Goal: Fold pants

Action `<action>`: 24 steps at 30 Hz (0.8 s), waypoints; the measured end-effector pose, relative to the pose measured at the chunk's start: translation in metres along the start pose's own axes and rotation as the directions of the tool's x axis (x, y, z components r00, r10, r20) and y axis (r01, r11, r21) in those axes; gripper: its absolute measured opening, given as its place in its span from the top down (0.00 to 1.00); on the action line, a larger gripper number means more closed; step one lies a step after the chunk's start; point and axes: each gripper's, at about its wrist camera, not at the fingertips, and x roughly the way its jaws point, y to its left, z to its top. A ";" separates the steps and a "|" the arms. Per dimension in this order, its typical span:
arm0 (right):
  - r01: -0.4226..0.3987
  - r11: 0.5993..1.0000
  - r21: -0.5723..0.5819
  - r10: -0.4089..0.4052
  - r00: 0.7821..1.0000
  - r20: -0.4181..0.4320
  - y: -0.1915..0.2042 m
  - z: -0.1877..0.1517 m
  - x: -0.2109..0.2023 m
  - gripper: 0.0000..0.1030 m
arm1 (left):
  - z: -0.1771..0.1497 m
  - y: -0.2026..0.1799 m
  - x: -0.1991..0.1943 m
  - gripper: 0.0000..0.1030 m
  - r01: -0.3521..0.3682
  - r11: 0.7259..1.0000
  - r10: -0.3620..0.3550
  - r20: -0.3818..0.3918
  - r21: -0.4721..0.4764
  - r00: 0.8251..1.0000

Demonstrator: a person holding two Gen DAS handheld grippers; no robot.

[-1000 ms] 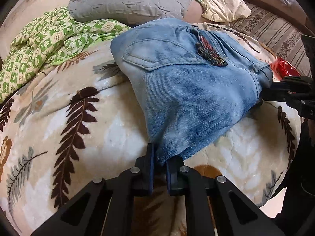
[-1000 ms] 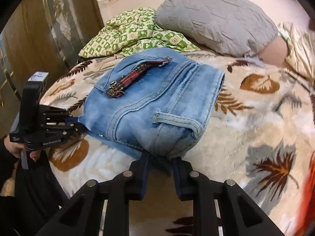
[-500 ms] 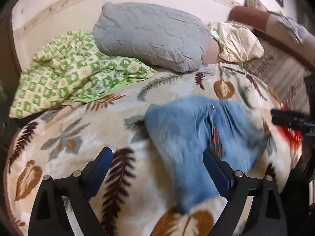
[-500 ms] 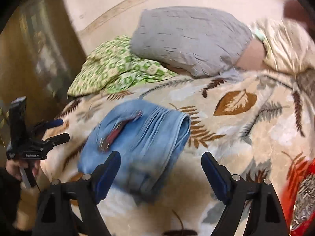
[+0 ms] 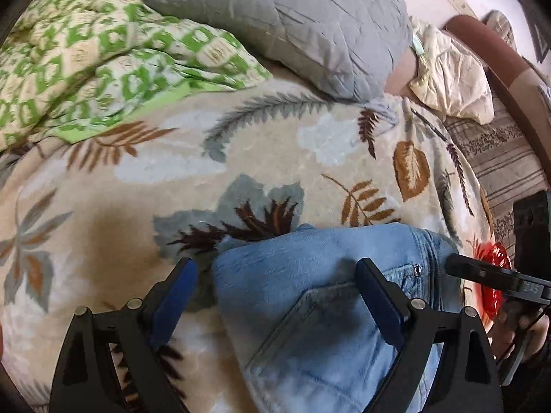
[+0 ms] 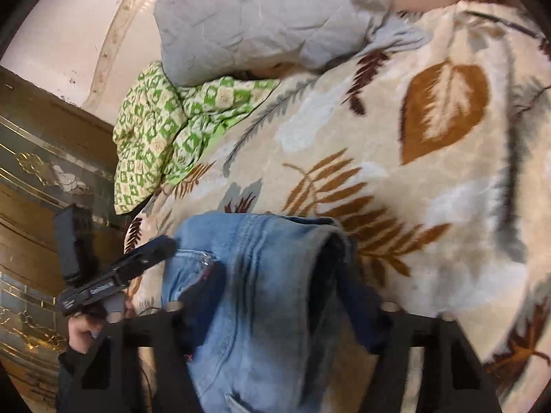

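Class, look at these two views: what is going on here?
A person with a gripper in each hand is folding pants on a bed. The folded jeans lie on the leaf-print blanket. The left gripper is open over them, gripping nothing. The right gripper straddles the jeans' other end; its jaws have just been closing, but blur hides whether they press the denim. A grey pillow and a green quilt lie beyond.
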 end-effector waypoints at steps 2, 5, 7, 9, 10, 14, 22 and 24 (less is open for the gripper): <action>0.016 0.999 -0.045 -0.016 1.000 -0.006 0.007 0.004 0.010 0.91 | 0.000 -0.004 0.005 0.64 0.023 0.999 -0.023 -0.015 0.038 1.000; 0.055 0.991 -0.120 -0.054 0.998 0.010 0.019 0.002 0.014 0.94 | -0.001 -0.006 0.009 0.65 -0.003 0.998 0.004 -0.027 0.056 1.000; 0.075 0.986 -0.151 -0.071 0.997 0.028 0.024 0.000 0.010 0.94 | -0.001 -0.006 0.007 0.65 0.004 0.999 -0.003 -0.025 0.054 1.000; 0.095 0.981 -0.168 -0.089 0.995 0.045 0.021 -0.002 0.005 0.94 | -0.002 -0.003 0.005 0.65 0.015 0.999 -0.015 -0.017 0.044 1.000; 0.107 0.980 -0.170 -0.100 0.994 0.046 0.018 -0.003 0.004 0.94 | -0.003 -0.002 0.007 0.65 0.015 0.999 -0.014 -0.017 0.044 1.000; 0.179 0.961 -0.209 -0.177 0.984 0.029 0.004 -0.014 0.023 0.94 | -0.008 -0.001 0.022 0.64 -0.016 0.998 0.017 -0.028 0.054 0.999; 0.230 0.947 -0.226 -0.222 0.973 0.063 0.003 -0.018 0.028 0.94 | -0.009 0.004 0.025 0.61 -0.009 0.999 0.010 -0.022 0.050 1.000; 0.237 0.944 -0.228 -0.227 0.971 0.070 0.003 -0.019 0.028 0.94 | -0.010 0.003 0.025 0.61 -0.013 0.999 0.014 -0.018 0.051 1.000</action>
